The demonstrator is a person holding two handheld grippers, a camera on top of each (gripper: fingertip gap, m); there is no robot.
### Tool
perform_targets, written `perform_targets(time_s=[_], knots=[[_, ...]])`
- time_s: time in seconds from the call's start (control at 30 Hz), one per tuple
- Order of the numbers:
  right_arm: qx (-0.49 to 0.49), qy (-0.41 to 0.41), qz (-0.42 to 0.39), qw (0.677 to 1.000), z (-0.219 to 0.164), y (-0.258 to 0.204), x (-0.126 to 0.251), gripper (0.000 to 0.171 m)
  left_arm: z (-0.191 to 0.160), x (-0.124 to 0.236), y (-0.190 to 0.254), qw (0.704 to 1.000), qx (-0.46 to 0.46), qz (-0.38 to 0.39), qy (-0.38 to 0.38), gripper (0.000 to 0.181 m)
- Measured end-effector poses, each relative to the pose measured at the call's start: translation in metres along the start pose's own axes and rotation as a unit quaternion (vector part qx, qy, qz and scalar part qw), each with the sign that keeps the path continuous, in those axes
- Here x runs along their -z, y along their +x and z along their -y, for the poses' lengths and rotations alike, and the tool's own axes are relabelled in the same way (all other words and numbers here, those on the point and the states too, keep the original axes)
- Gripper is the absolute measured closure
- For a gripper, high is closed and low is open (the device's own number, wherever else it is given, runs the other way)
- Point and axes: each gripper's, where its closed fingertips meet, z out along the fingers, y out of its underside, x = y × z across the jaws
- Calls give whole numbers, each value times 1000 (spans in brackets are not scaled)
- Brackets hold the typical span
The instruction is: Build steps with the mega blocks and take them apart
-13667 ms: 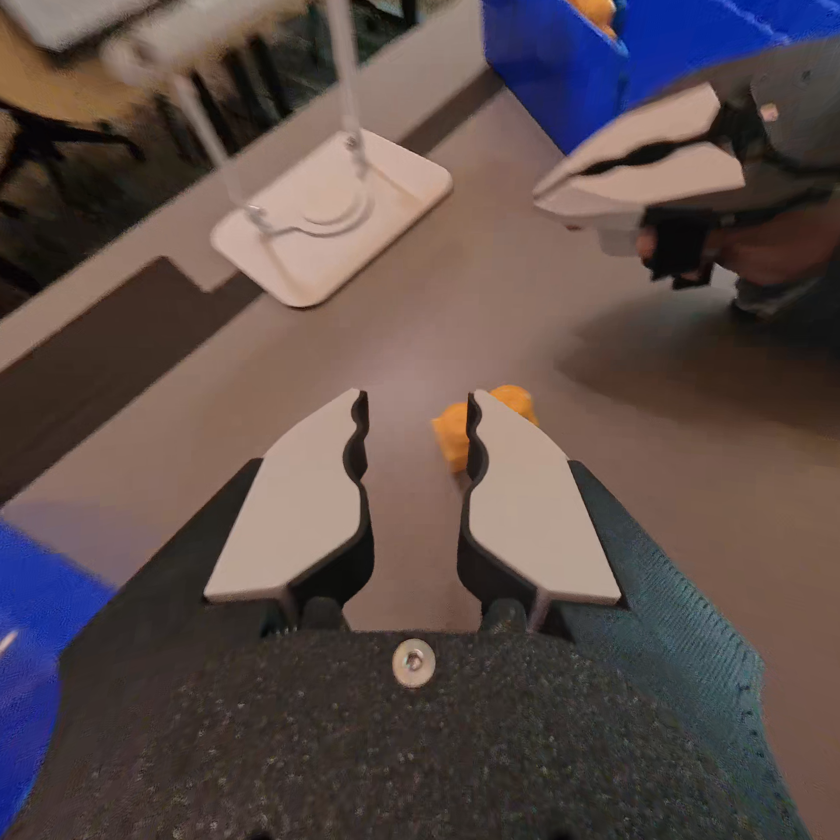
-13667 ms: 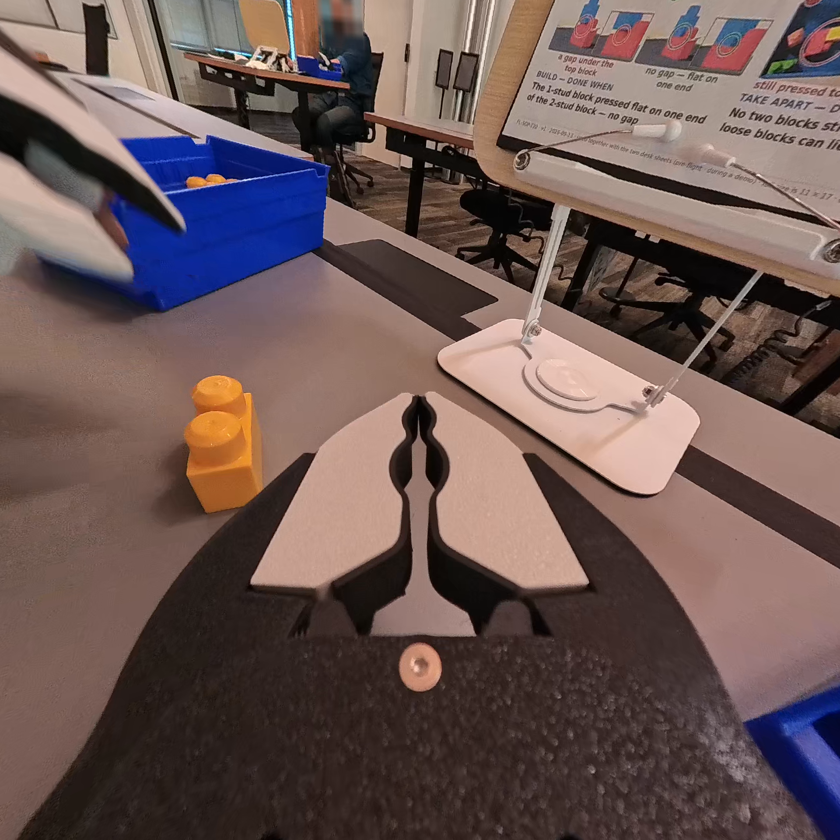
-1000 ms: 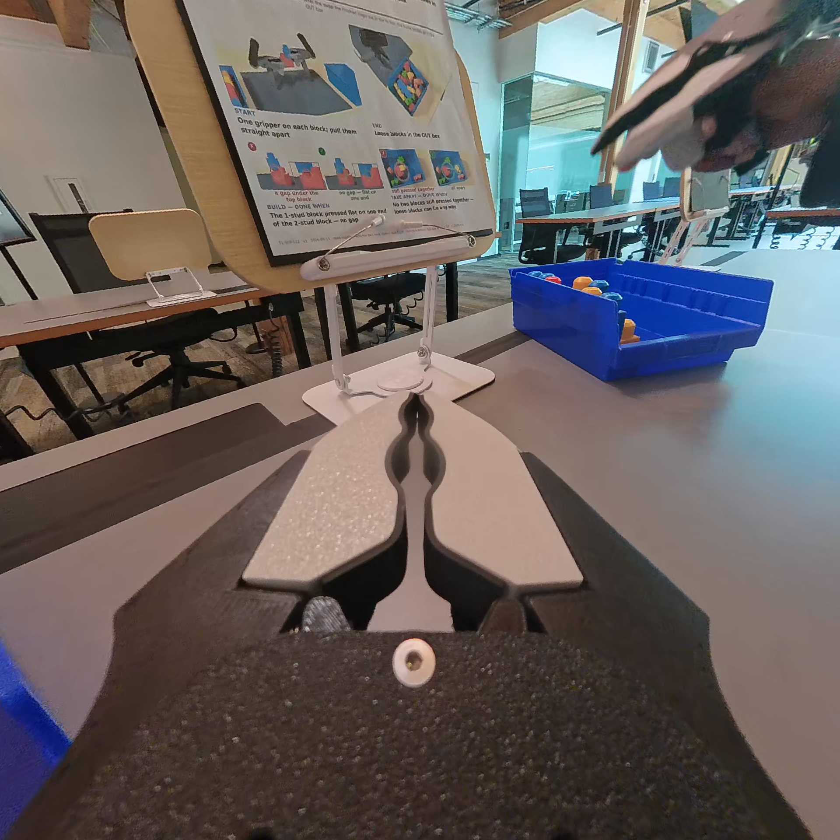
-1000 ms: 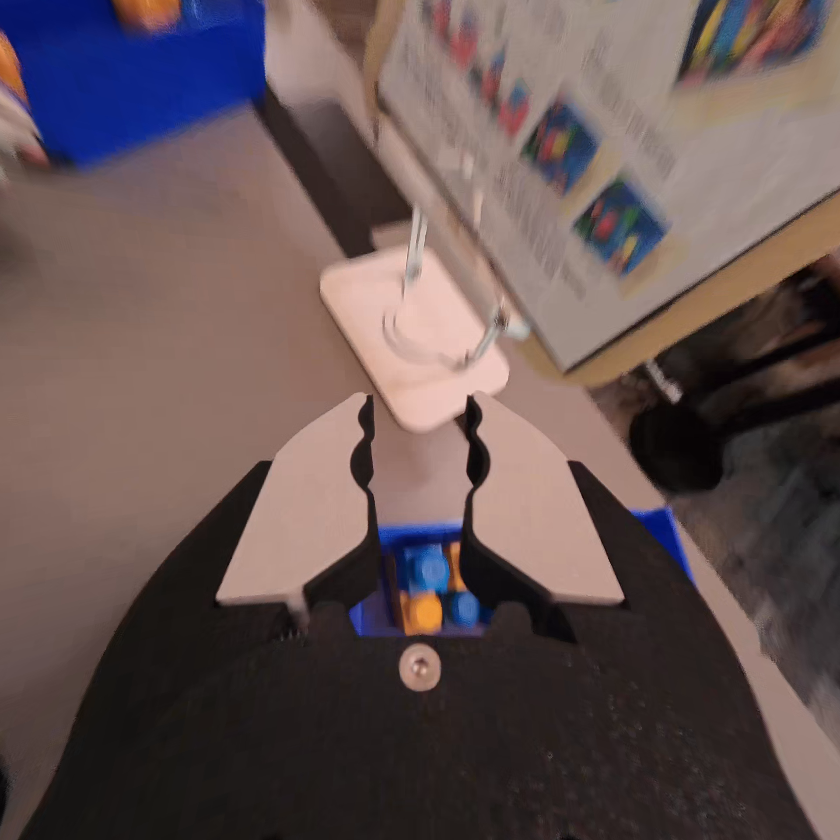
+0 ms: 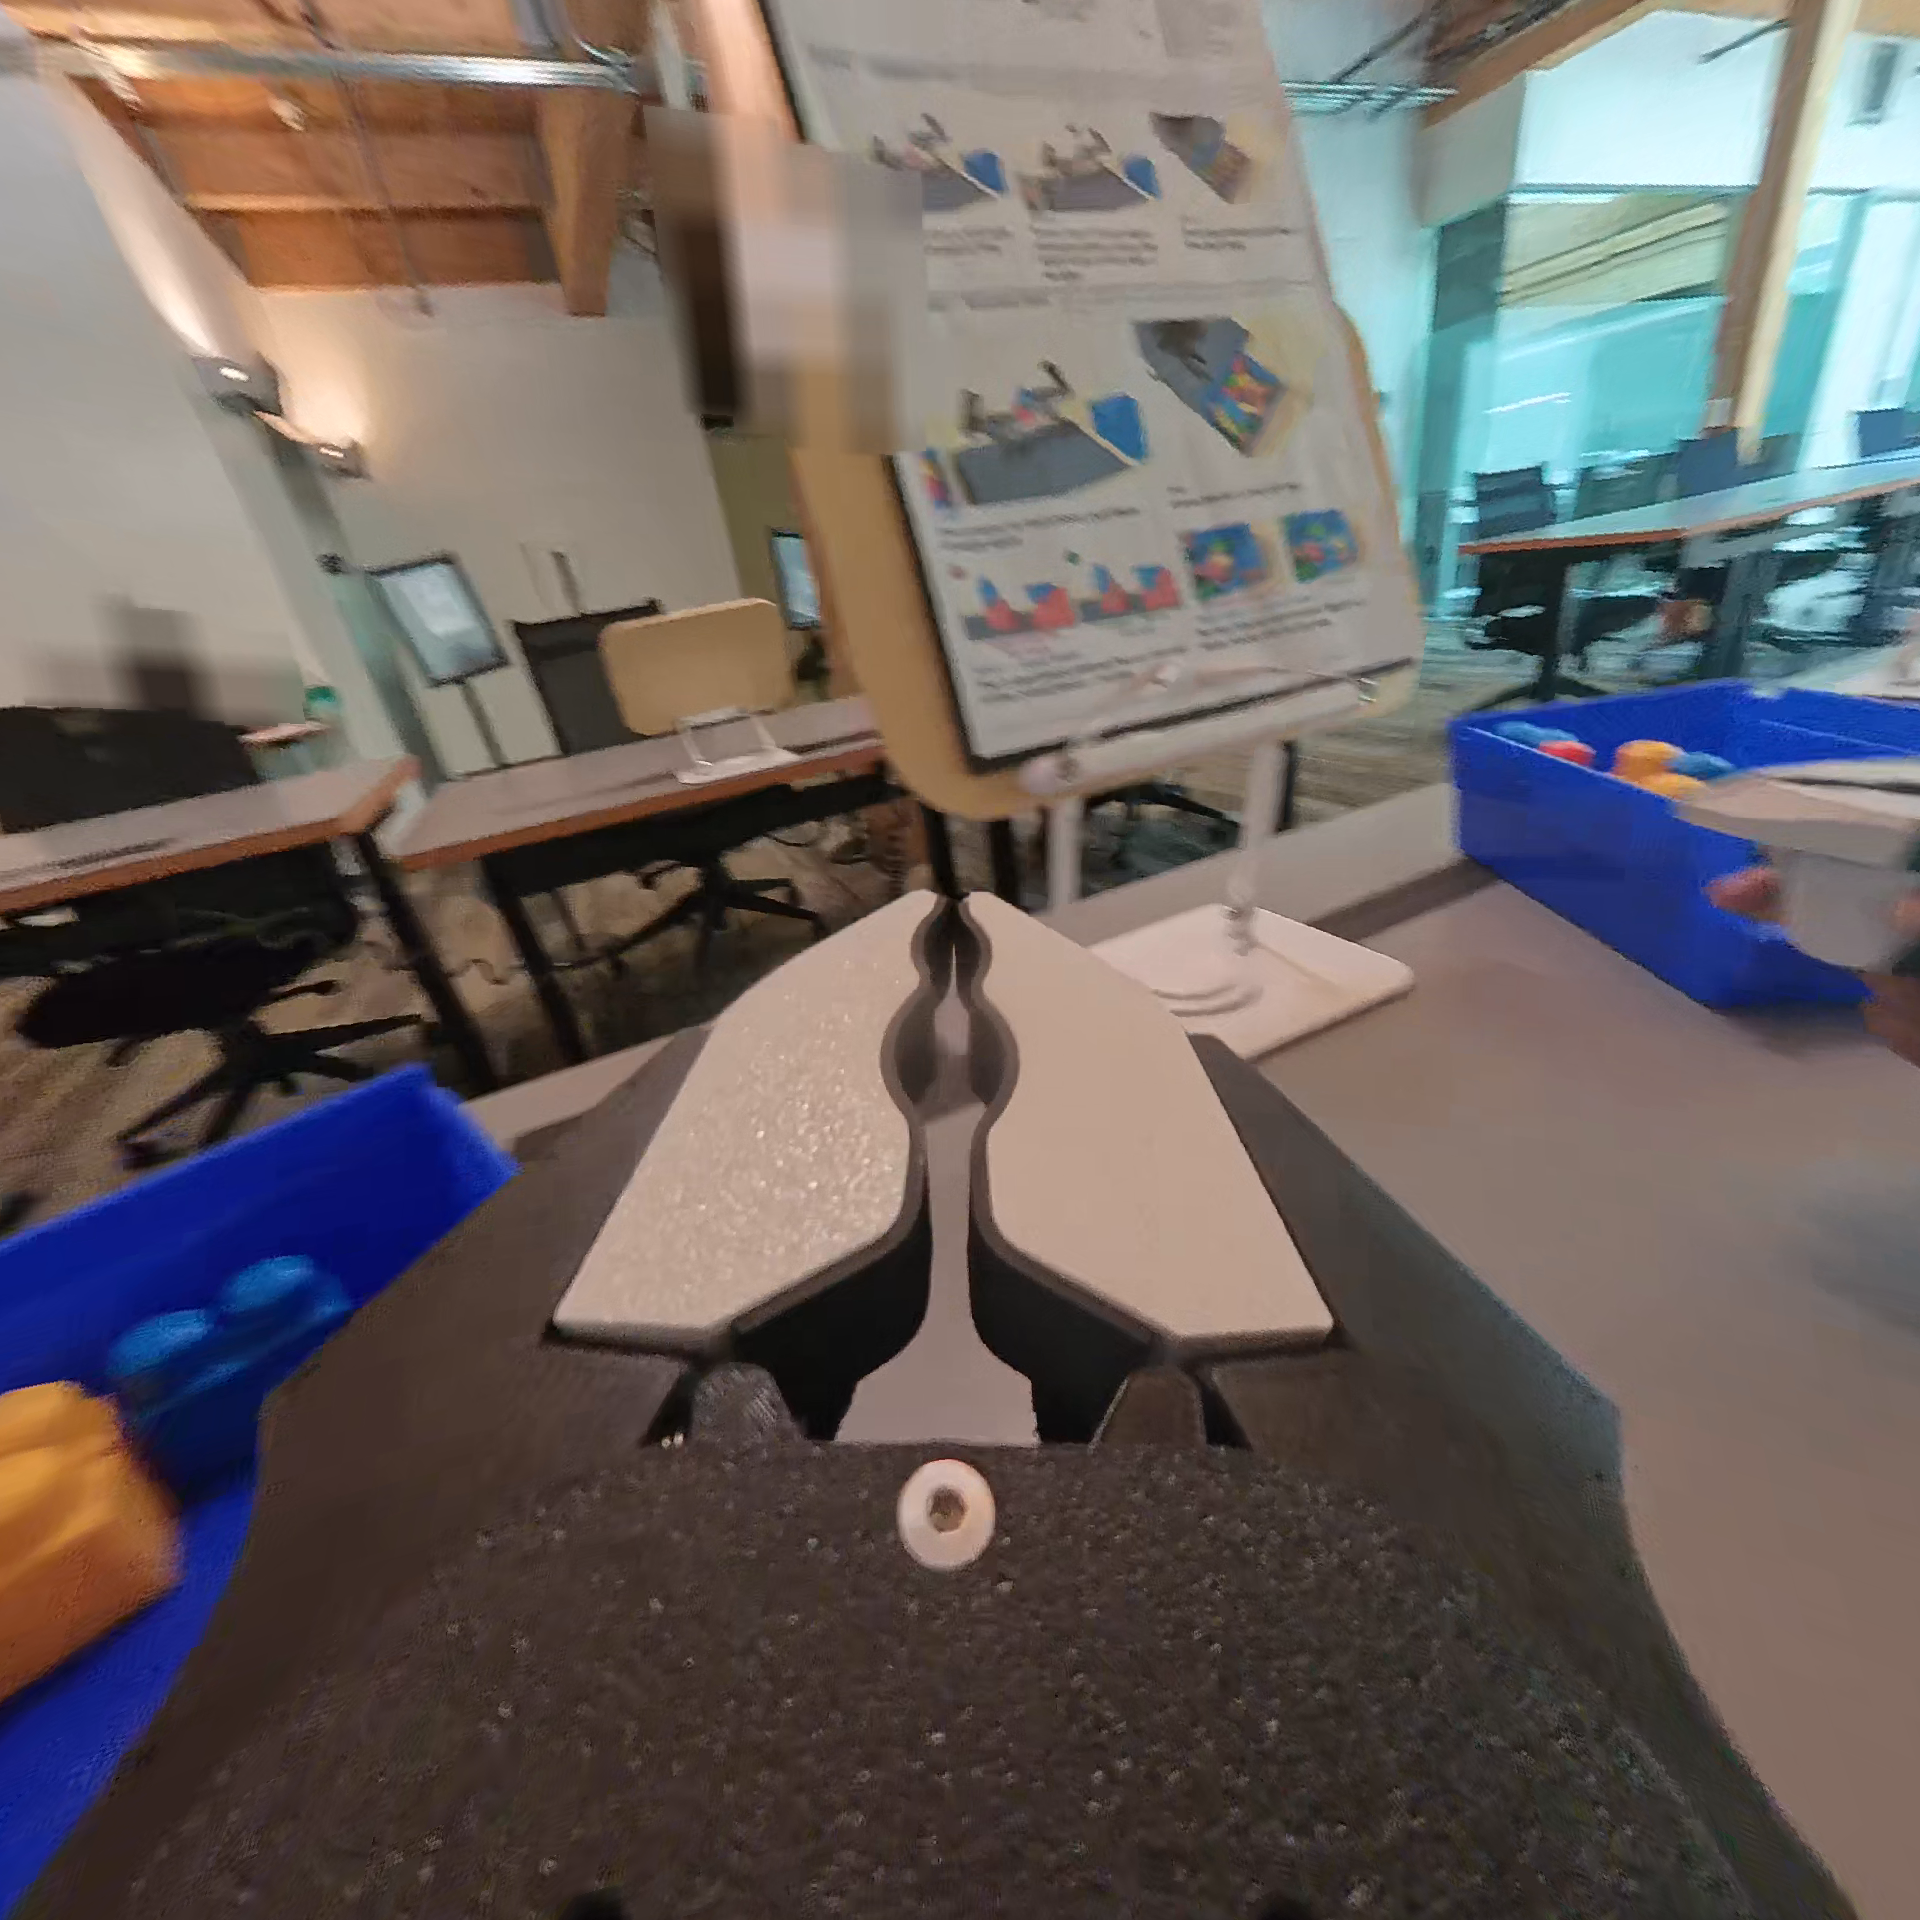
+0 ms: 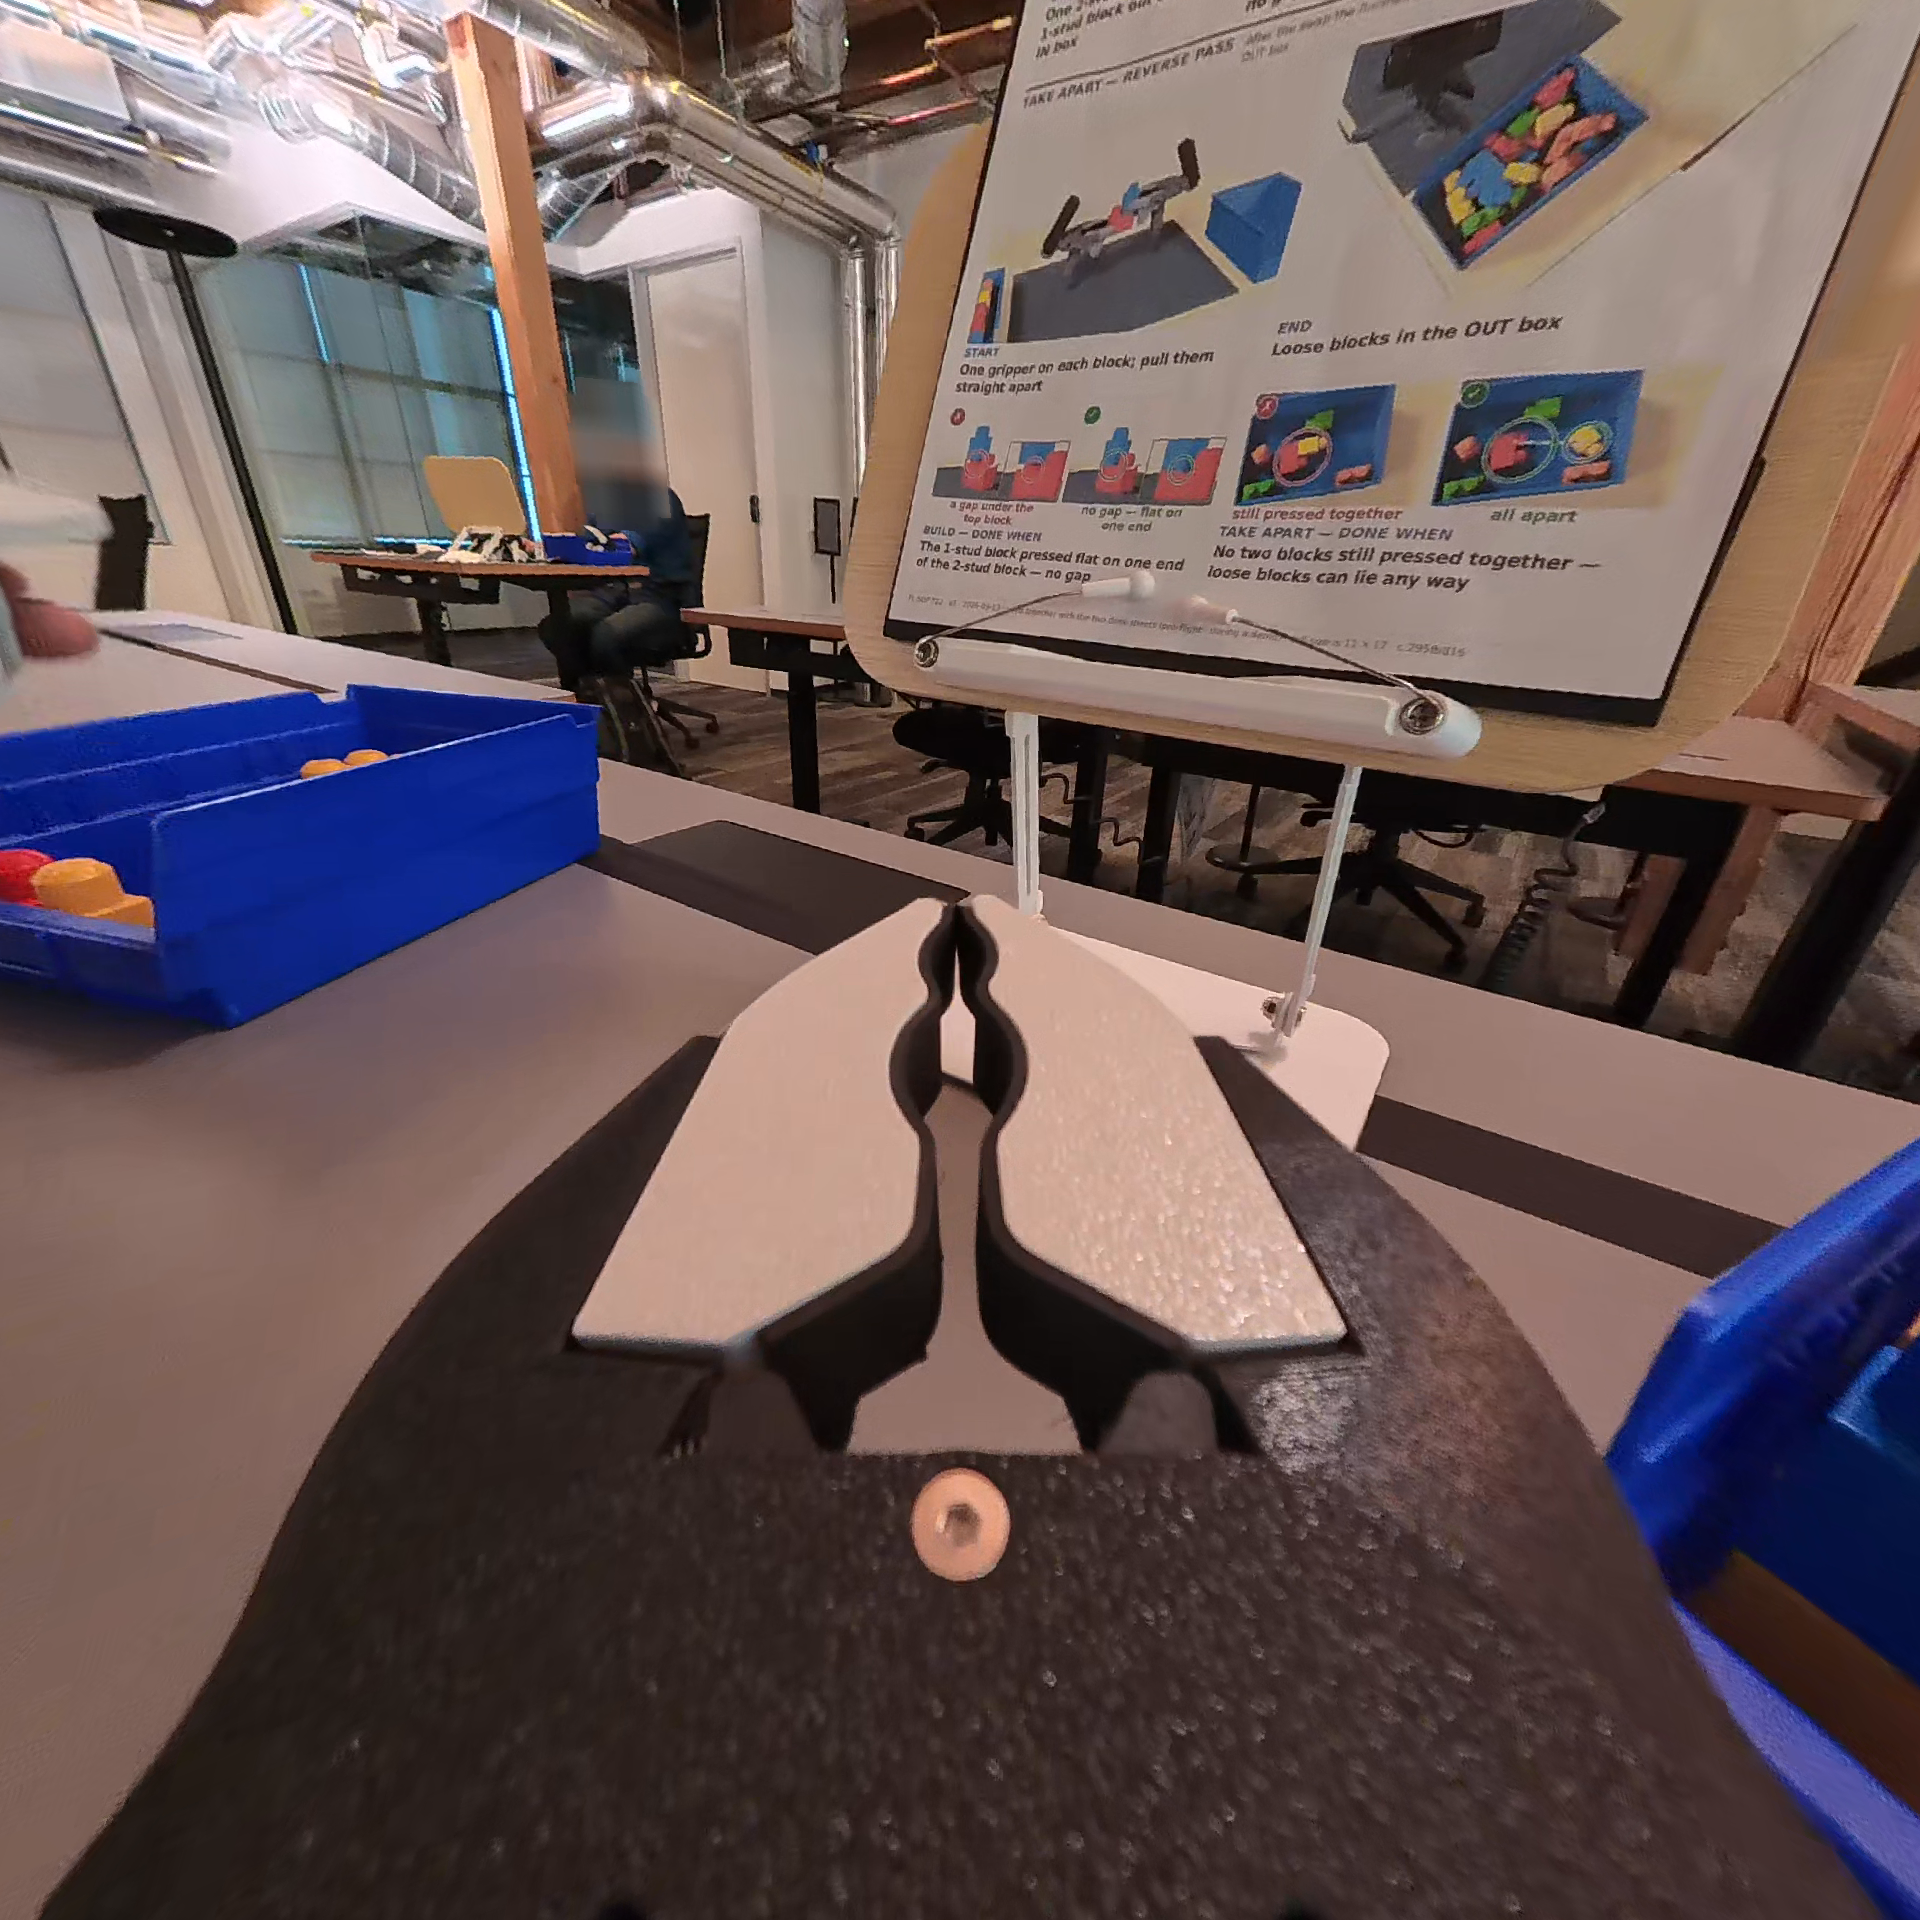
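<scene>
While both tongs, left [image 5: 957,920] and right [image 6: 954,912], are pinched together on nothing, we see blocks [image 6: 78,883] in the bin [image 6: 343,842] left of ours, more blocks [image 5: 197,1351] beside our left tongs.

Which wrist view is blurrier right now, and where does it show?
Left wrist view: motion-smeared, worst on the instruction board, the blocks in the near blue bin and the right gripper at the frame edge; the left gripper stays fairly crisp. Right wrist view: mostly sharp, soft only at the blue bin on the right edge; wide-angle bending in both.
</scene>
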Motion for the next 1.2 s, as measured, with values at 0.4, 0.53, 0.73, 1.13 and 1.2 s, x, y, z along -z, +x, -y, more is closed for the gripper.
perform_targets(time_s=[0.4,0.53,0.73,1.13,1.2], knots=[[7,-17,32,999,-10,-13,-7,171,-51,-26,-209,954,-1,169,-247,136],[7,-26,49,998,-14,-20,-9,171,-114,-26,-241,913,12,185,-363,126],[13,-36,66,997,-19,-27,-12,171,-169,-29,-259,876,17,185,-445,122],[13,-47,83,995,-24,-34,-14,171,-201,-54,-257,843,-51,167,-509,124],[10,-48,85,995,-25,-34,-14,171,-205,-56,-256,838,-63,163,-517,126]])
